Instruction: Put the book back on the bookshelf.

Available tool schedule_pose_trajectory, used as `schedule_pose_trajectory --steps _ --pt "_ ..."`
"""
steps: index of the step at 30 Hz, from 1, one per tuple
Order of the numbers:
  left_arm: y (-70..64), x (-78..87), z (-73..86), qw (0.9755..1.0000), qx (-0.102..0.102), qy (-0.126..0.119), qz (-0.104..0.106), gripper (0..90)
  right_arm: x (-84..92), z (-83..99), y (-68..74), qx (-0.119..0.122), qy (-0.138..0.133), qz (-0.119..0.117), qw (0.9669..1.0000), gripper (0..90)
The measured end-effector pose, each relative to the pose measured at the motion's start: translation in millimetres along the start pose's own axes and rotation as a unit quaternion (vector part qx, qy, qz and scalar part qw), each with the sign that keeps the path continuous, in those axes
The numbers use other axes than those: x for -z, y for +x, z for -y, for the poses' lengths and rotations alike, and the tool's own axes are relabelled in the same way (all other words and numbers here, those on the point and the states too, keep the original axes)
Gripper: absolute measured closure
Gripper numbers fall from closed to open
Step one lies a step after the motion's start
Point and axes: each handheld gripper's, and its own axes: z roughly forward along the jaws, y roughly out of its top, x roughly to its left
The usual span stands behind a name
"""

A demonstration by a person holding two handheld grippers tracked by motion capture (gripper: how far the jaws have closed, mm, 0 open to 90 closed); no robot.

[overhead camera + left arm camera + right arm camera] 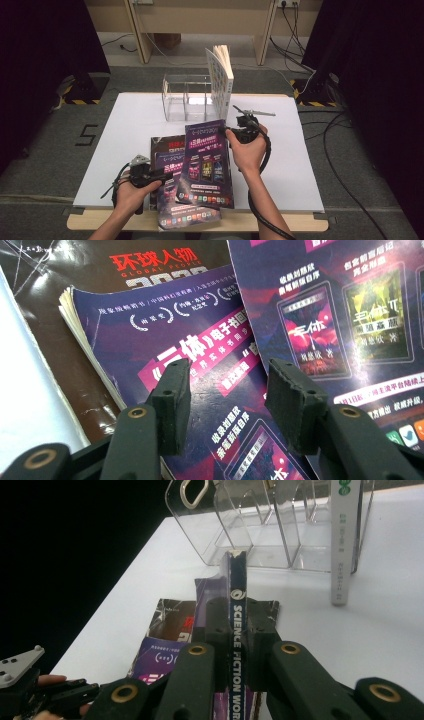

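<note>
The right gripper (235,645) pinches the purple magazine (207,162) by its spine (long axis toward the clear rack (187,97)); the left gripper (227,390) gapes empty.

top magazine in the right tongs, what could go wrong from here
1. The right tongs pinch the top magazine only at its spine edge, so it may sag or slip as it lifts.
2. It overlaps the second magazine below, which the open left tongs are not pinning, so that one could drag along.
3. The clear rack already holds a white book; a floppy magazine may snag a divider.
</note>
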Motion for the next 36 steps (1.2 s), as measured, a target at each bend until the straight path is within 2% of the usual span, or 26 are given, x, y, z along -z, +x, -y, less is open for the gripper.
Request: schedule_pose_trajectory --steps 11,19,36 --pt "1.3 1.5 -1.7 1.0000 0.002 -0.005 -0.001 51.8 8.9 -13.1 11.4 0.021 -0.042 0.013 0.9988 84.5" --pt "1.7 1.6 -1.6 1.0000 0.002 -0.004 -0.003 51.5 12.5 -17.8 13.8 0.032 -0.067 0.021 0.9970 84.4" --pt "5.3 3.7 -1.4 0.9999 0.008 -0.010 -0.004 51.5 19.8 -29.9 18.7 0.038 -0.114 0.027 0.9924 84.4"
